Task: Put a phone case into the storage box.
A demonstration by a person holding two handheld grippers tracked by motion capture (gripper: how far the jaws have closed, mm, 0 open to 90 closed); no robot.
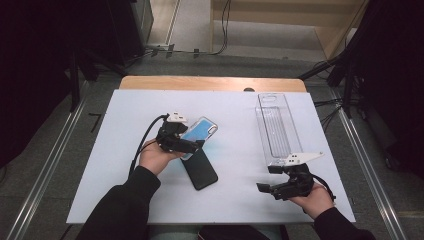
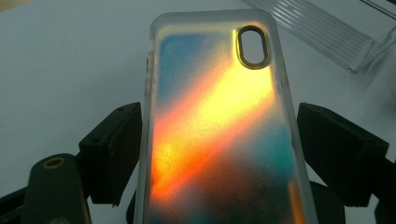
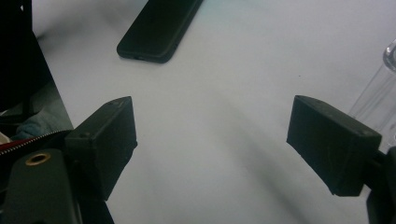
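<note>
A translucent phone case (image 1: 201,130) with an iridescent orange and blue back sits between the jaws of my left gripper (image 1: 192,145), raised at a tilt over the table. In the left gripper view the case (image 2: 219,116) spans the whole gap and both pads touch its side edges, with its camera cutout at the far end. A black phone (image 1: 200,171) lies flat on the white table just below the case, and its end (image 3: 159,28) shows in the right gripper view. My right gripper (image 1: 265,188) rests low at the front right, open with nothing between its jaws (image 3: 212,135).
A long clear plastic tray (image 1: 277,127) lies at the right of the white table top (image 1: 125,150), just beyond the right gripper. Its ribbed end (image 2: 327,32) shows past the case. A wooden table edge runs along the back, with floor and cables beyond.
</note>
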